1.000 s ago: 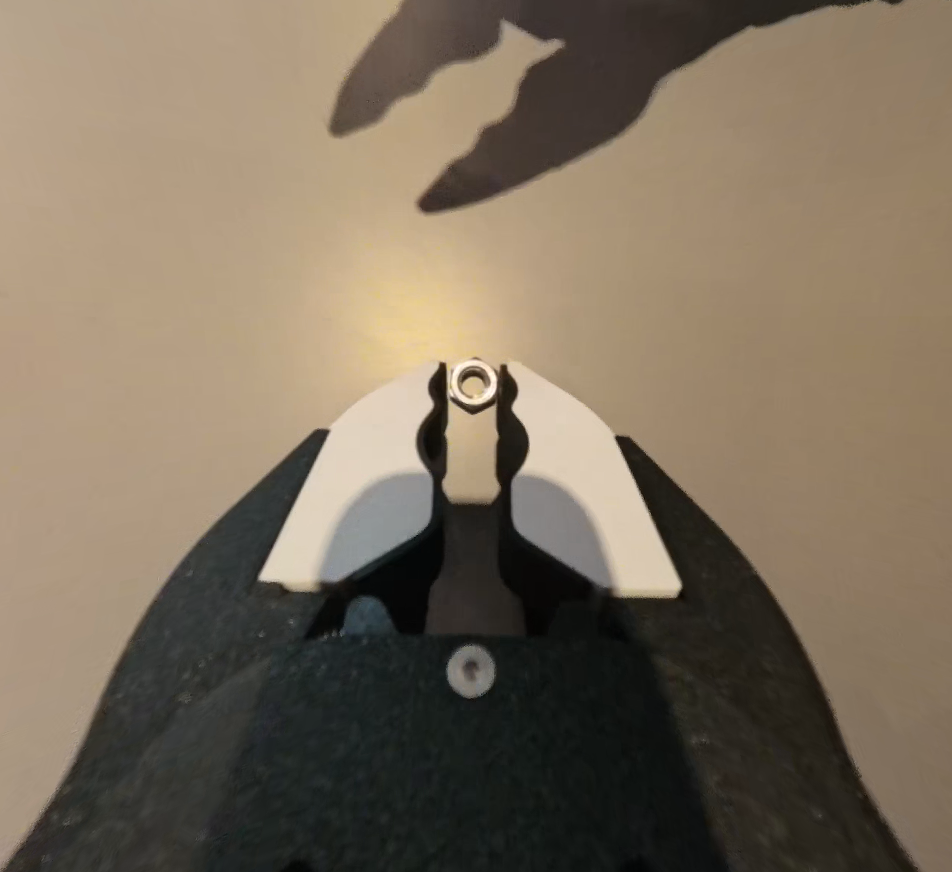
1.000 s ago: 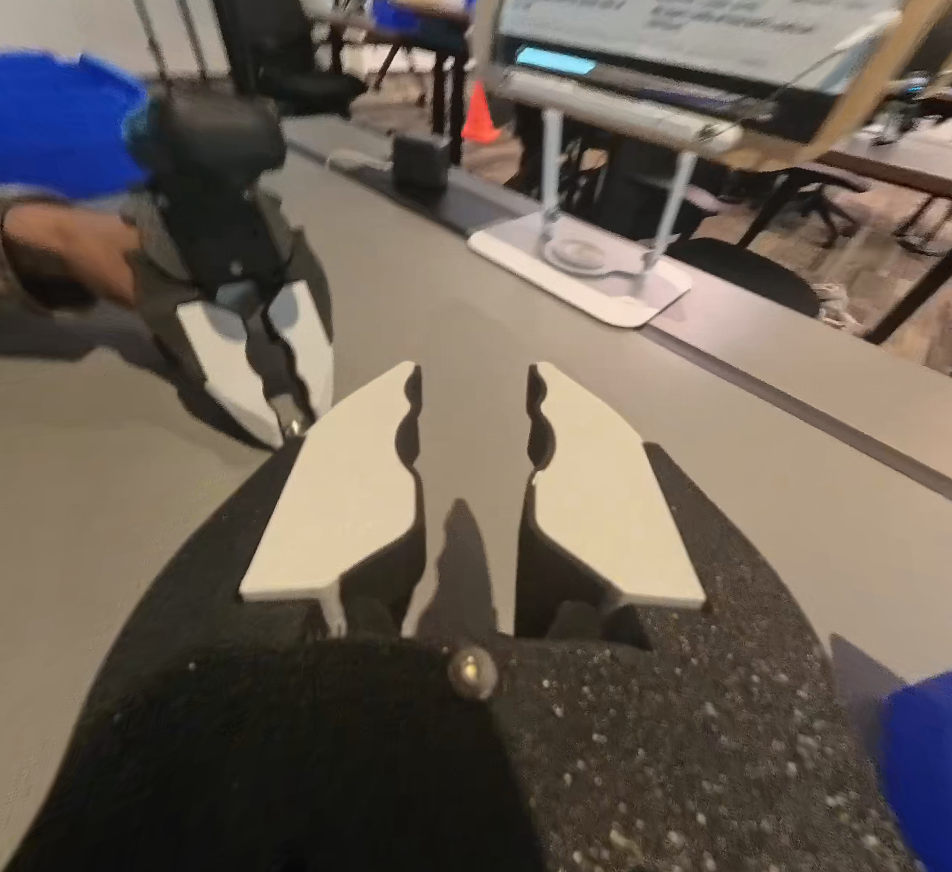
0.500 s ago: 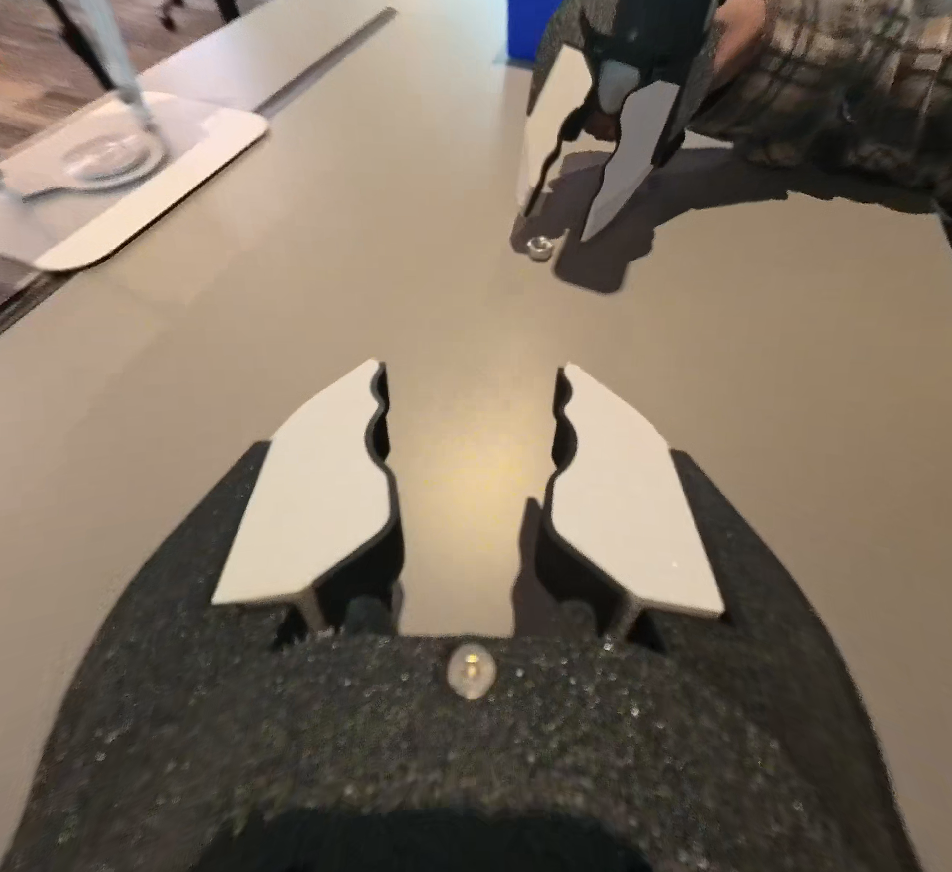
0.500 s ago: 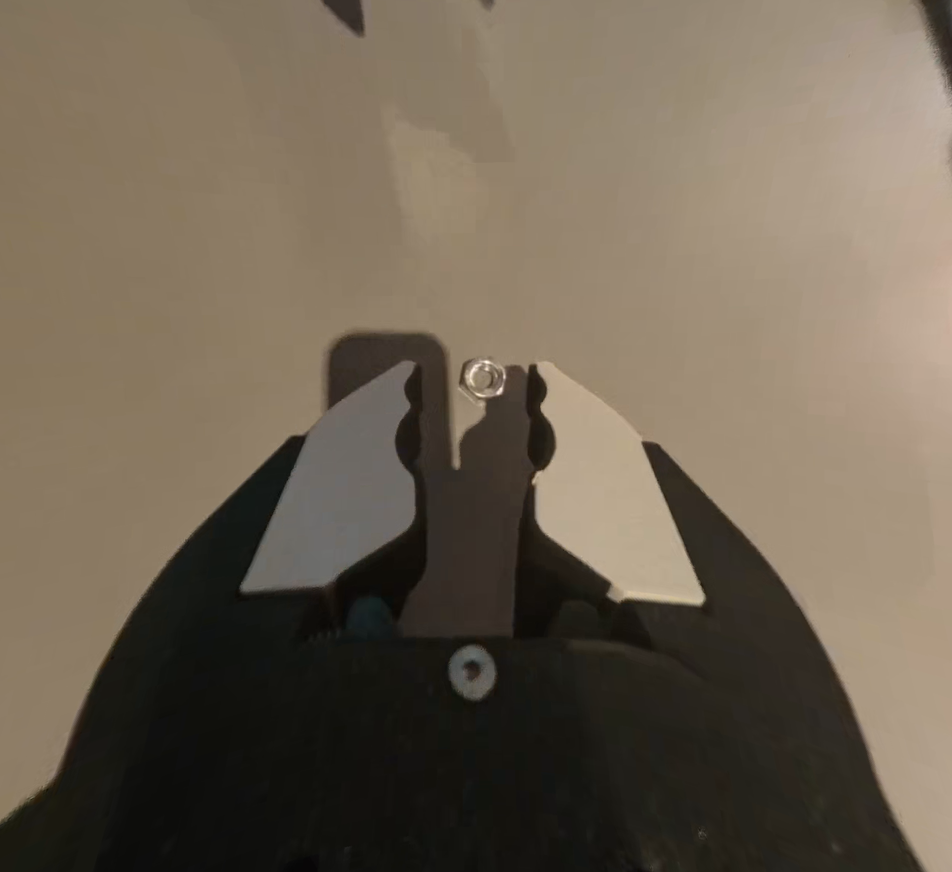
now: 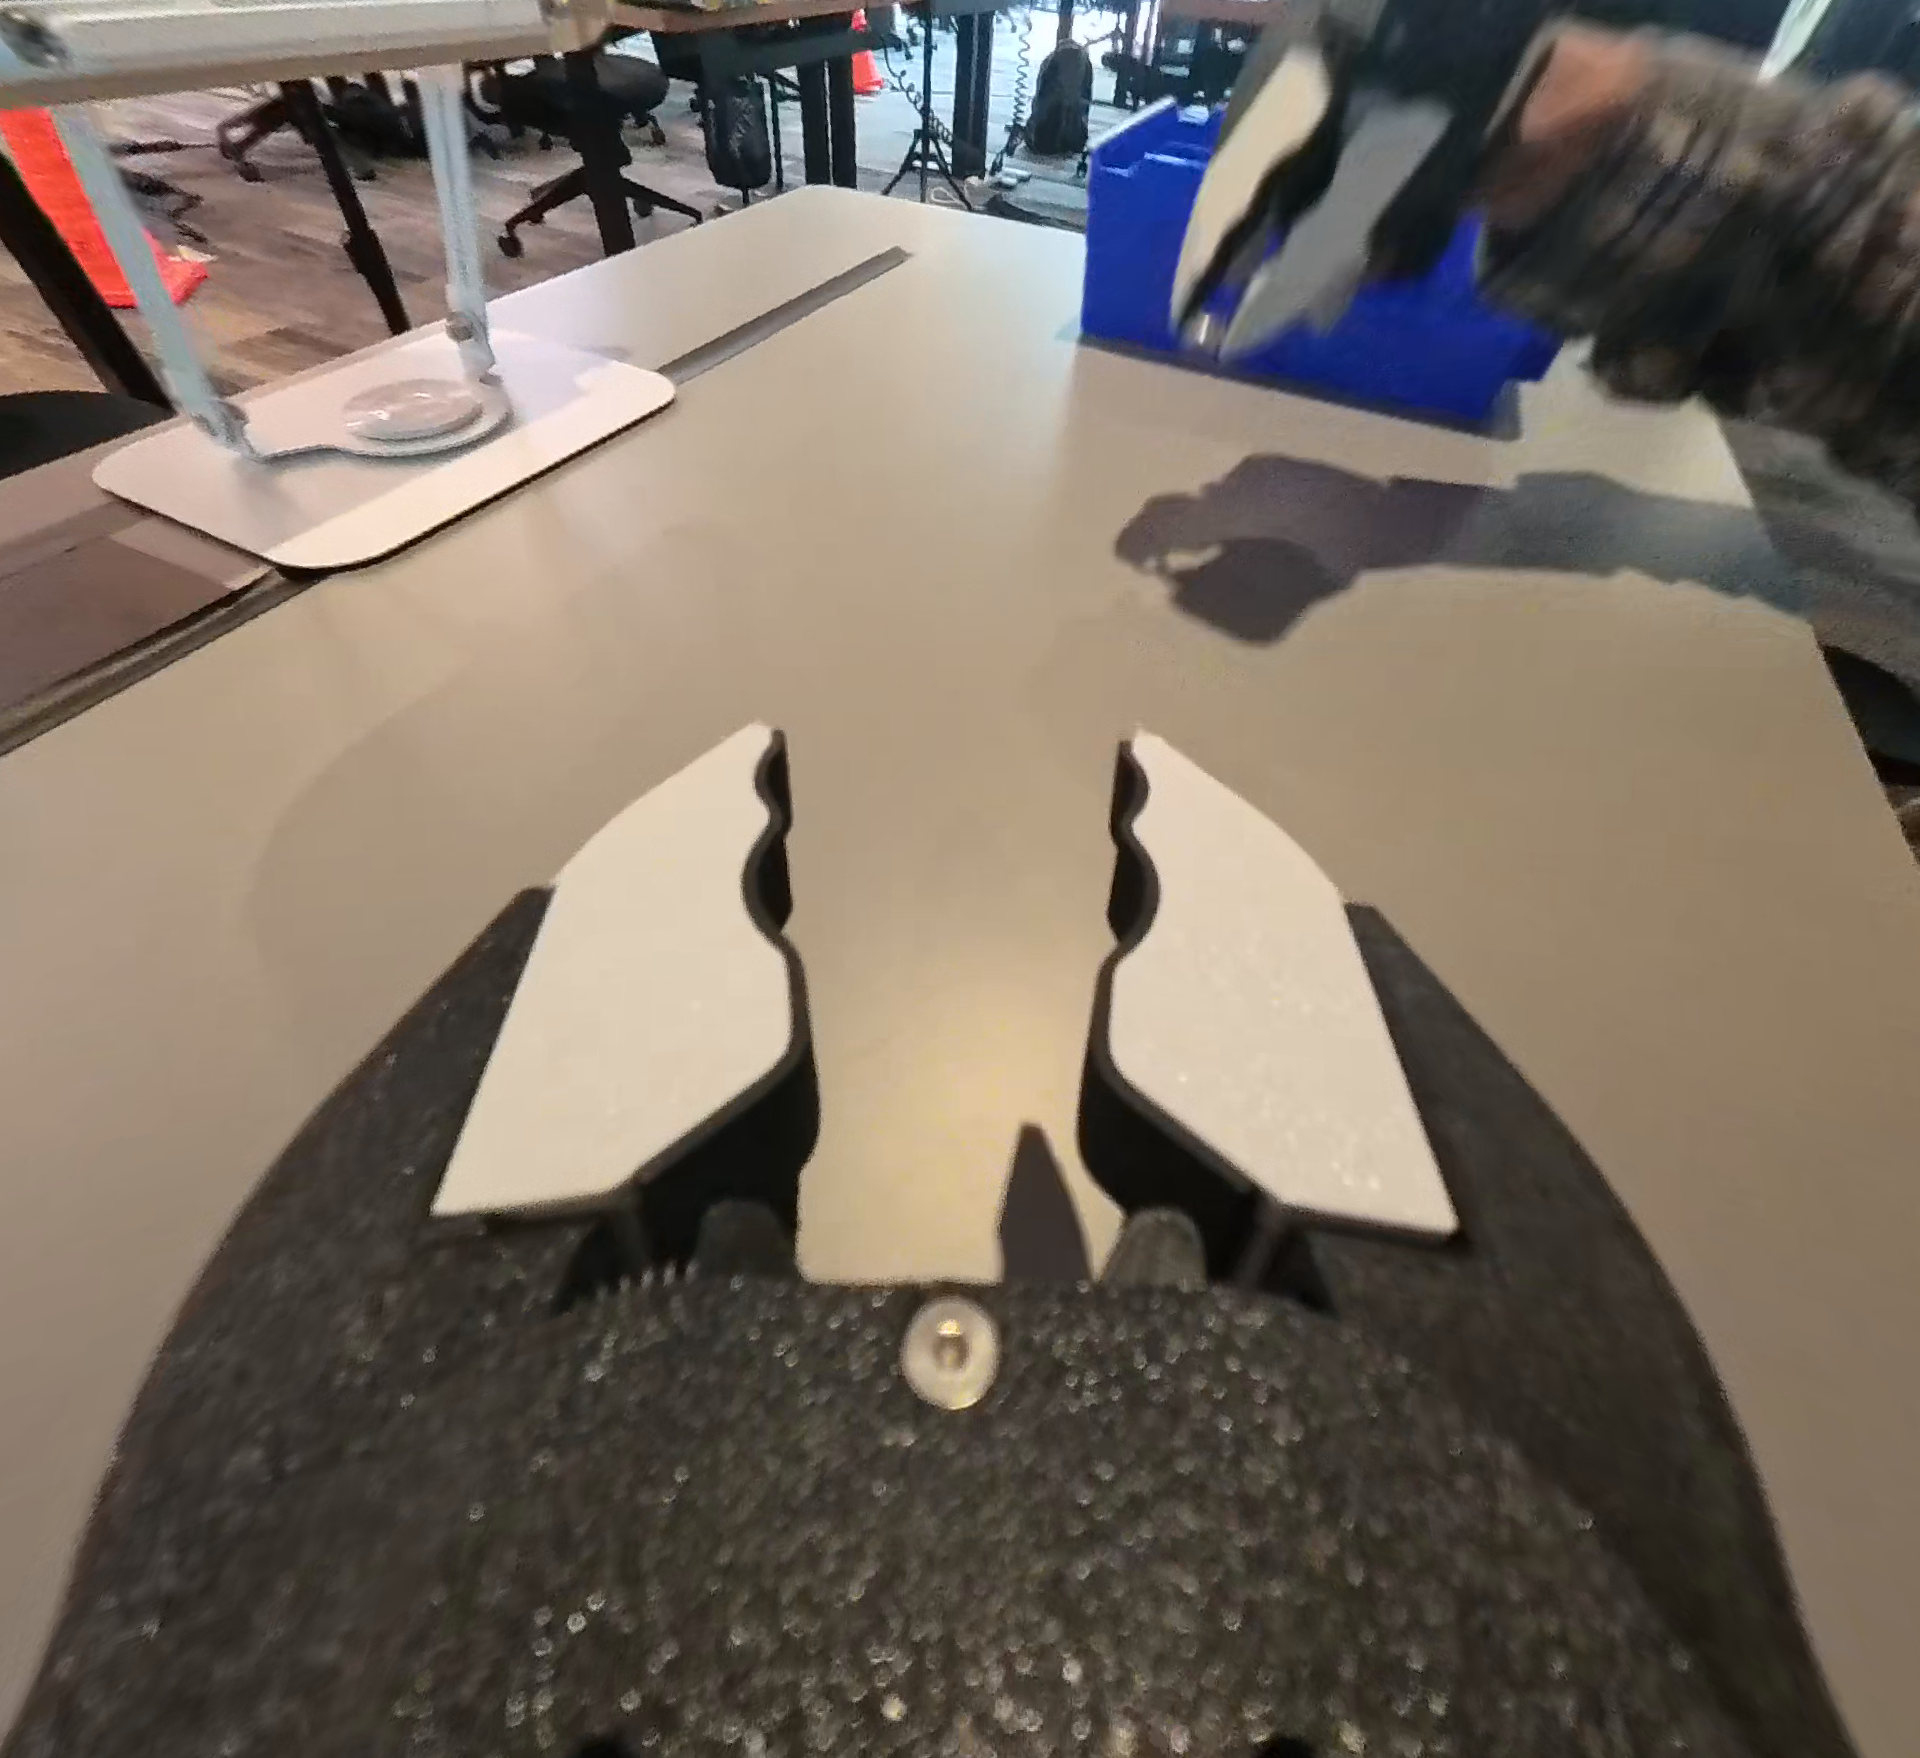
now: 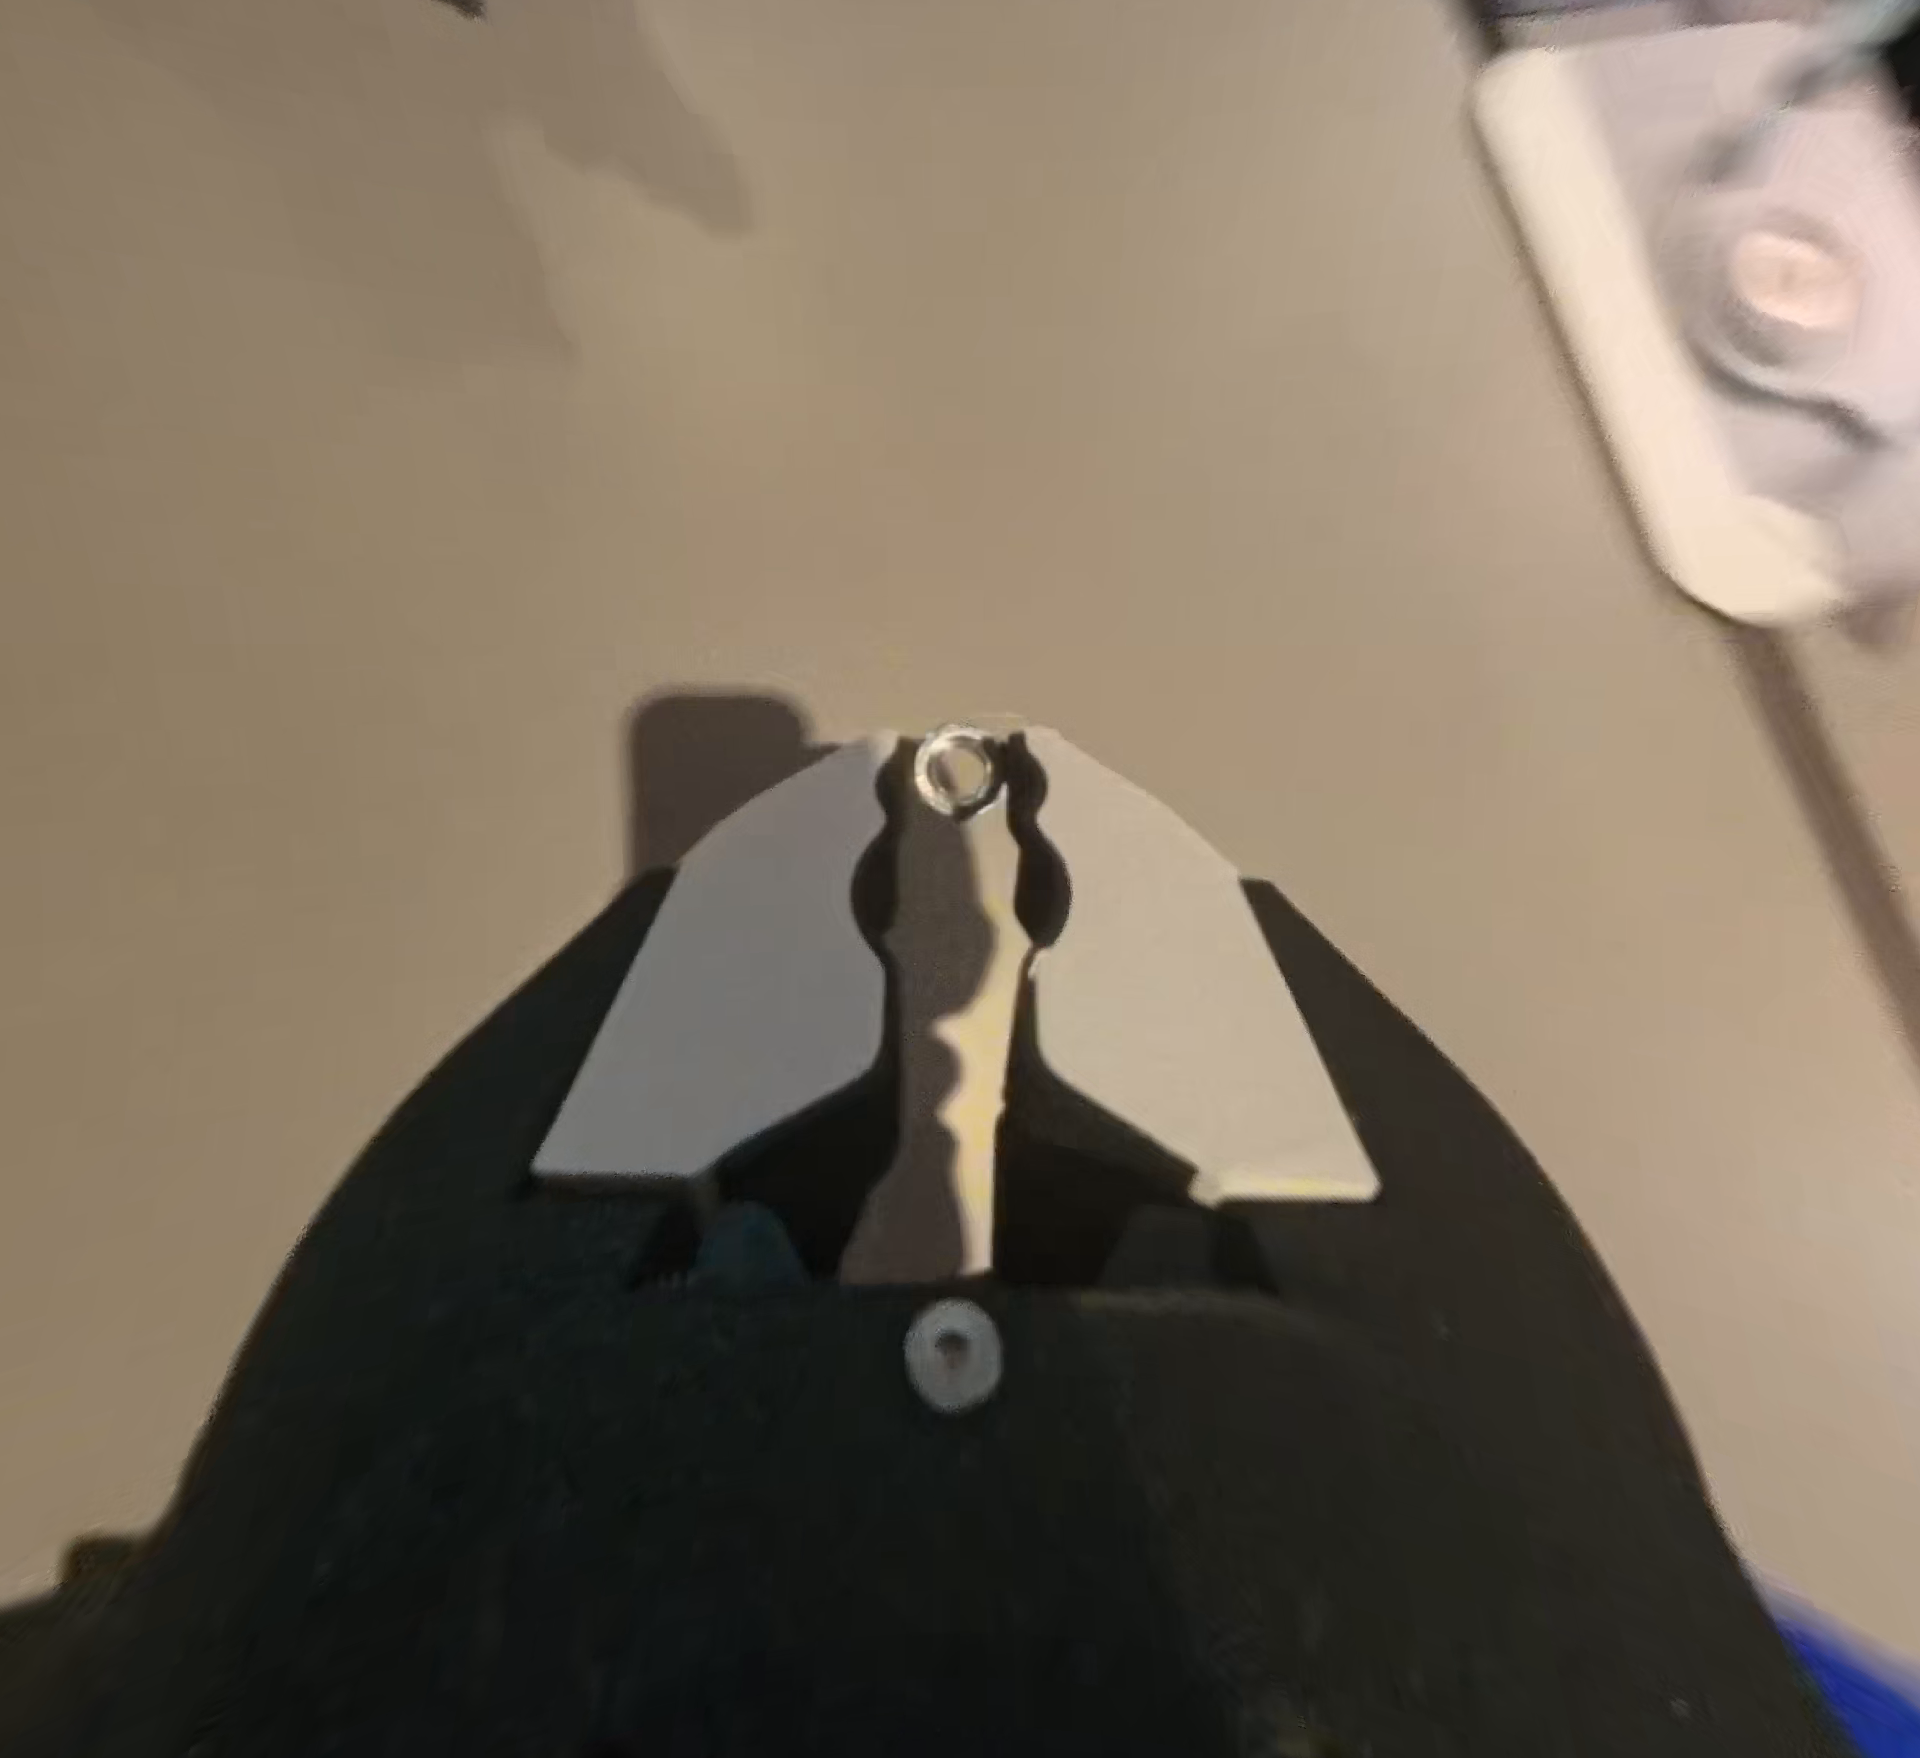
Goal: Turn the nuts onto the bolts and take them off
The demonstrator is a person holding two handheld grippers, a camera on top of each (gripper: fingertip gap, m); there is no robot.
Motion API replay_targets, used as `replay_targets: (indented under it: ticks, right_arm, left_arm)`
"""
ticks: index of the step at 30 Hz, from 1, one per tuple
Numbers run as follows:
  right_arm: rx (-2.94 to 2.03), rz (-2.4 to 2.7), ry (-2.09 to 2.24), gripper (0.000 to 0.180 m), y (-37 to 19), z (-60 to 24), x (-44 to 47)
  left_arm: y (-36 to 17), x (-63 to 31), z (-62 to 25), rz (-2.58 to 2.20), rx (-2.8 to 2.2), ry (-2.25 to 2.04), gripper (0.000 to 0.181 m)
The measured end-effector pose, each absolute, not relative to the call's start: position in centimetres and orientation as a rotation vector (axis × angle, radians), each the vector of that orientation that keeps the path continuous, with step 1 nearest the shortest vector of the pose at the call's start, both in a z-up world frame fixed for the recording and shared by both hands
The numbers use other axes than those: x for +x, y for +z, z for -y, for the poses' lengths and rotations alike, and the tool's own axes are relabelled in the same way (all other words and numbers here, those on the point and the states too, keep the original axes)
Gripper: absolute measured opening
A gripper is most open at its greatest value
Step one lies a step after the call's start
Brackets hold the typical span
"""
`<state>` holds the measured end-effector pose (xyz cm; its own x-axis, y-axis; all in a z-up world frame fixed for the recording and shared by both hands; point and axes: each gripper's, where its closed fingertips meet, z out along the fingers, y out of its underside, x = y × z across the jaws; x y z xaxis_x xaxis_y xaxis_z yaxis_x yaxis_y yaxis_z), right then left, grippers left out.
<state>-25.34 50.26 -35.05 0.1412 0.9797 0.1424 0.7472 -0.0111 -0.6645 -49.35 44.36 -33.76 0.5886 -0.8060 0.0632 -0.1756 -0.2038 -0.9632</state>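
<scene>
My left gripper (image 5: pixel 951 752) is open and empty, its white fingers (image 5: pixel 665 960) spread over the bare tan table (image 5: pixel 831 586). My right gripper (image 6: pixel 956 752) is shut on a small silver hex nut (image 6: pixel 956 768), pinched between the very tips of its fingers and seen from above. In the left wrist view the right gripper (image 5: pixel 1226 321) hangs above the table at the upper right, blurred, with a small silver glint at its tips and its shadow (image 5: pixel 1247 555) on the table below. No bolt is in view.
A blue bin (image 5: pixel 1351 347) stands at the table's far right behind the right gripper. A white stand base (image 5: pixel 395 451) sits at the far left; it also shows in the right wrist view (image 6: pixel 1662 306). A hand in a plaid sleeve (image 5: pixel 1714 233) holds the right gripper. There is about 25 cm between the tips of the two grippers. Both grippers' tips are roughly 35 cm from the white stand base (image 5: pixel 395 451). Seen from the right wrist view (image 6: pixel 1683 217) as well.
My left gripper let go of the nut, opened wide and drew back. My right gripper came down around the nut on the table, shut on it and rose with it.
</scene>
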Motion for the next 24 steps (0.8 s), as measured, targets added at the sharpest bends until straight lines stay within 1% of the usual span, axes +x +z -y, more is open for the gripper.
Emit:
replay_targets:
  ticks: [3,5,7,10,13,17,18,21,24]
  right_arm:
    - [-1.941,1.443,0.255,0.017,-30.2,-52.1,-15.2]
    - [-2.077,1.273,0.165,0.017,-28.9,-52.3,-7.6]
    - [-2.245,1.119,0.115,0.017,-30.2,-51.8,-0.8]
    - [-2.448,0.972,0.184,0.017,-35.3,-50.5,5.1]
    - [-2.554,0.940,0.169,0.017,-39.3,-50.0,7.7]
    - [-2.598,0.925,0.138,0.019,-40.3,-50.3,8.9]
    - [-2.599,0.921,0.135,0.026,-40.1,-50.4,9.0]
    - [-2.551,0.910,0.112,0.028,-37.7,-50.5,9.0]
    - [-2.427,0.870,0.119,0.036,-33.4,-50.7,7.4]
  left_arm:
    - [-34.3,-48.5,-44.1,-0.871,-1.723,-0.671,0.059]
    - [-34.5,-47.9,-43.8,-0.907,-1.721,-0.659,0.059]
    - [-34.6,-47.1,-43.5,-0.932,-1.716,-0.668,0.059]
    - [-34.9,-46.3,-43.2,-0.959,-1.715,-0.683,0.059]
    - [-35.3,-45.9,-43.2,-0.971,-1.728,-0.670,0.059]
    - [-35.6,-45.8,-43.1,-0.977,-1.728,-0.668,0.058]
    - [-35.5,-45.9,-43.2,-0.973,-1.727,-0.667,0.058]
    - [-35.6,-46.1,-43.4,-0.952,-1.730,-0.685,0.058]
    - [-35.6,-46.1,-43.5,-0.939,-1.733,-0.700,0.058]
